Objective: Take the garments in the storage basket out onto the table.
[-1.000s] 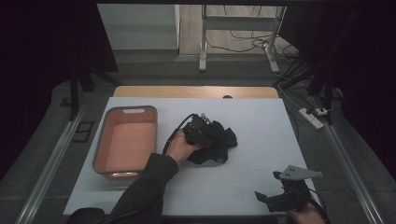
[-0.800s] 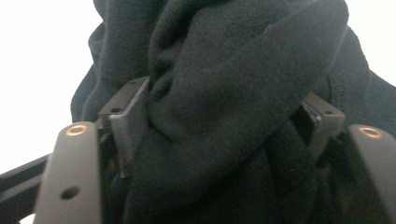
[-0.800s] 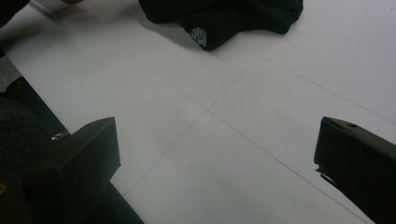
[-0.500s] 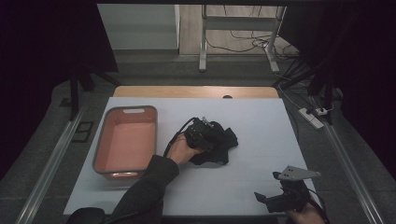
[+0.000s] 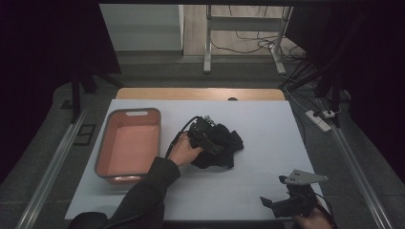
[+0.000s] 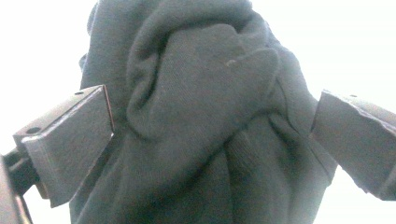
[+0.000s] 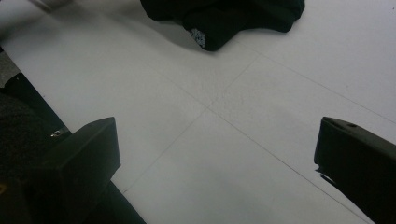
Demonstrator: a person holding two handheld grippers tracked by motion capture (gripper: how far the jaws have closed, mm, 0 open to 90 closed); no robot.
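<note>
At table centre, left claw spread wide around dark cloth, right claw released.

Left arm in a dark long sleeve, cuff at the wrist. Left claw black, a black cable looping from its back; its jaws are flat dark blocks with small screw holes. Right claw black, topped by a grey three-cornered plate; jaws are blocky and matte.

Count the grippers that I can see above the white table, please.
2. The left gripper sits on the dark crumpled cloth mid-table, jaws open around it. The right gripper is at the near right edge, open and empty.
</note>
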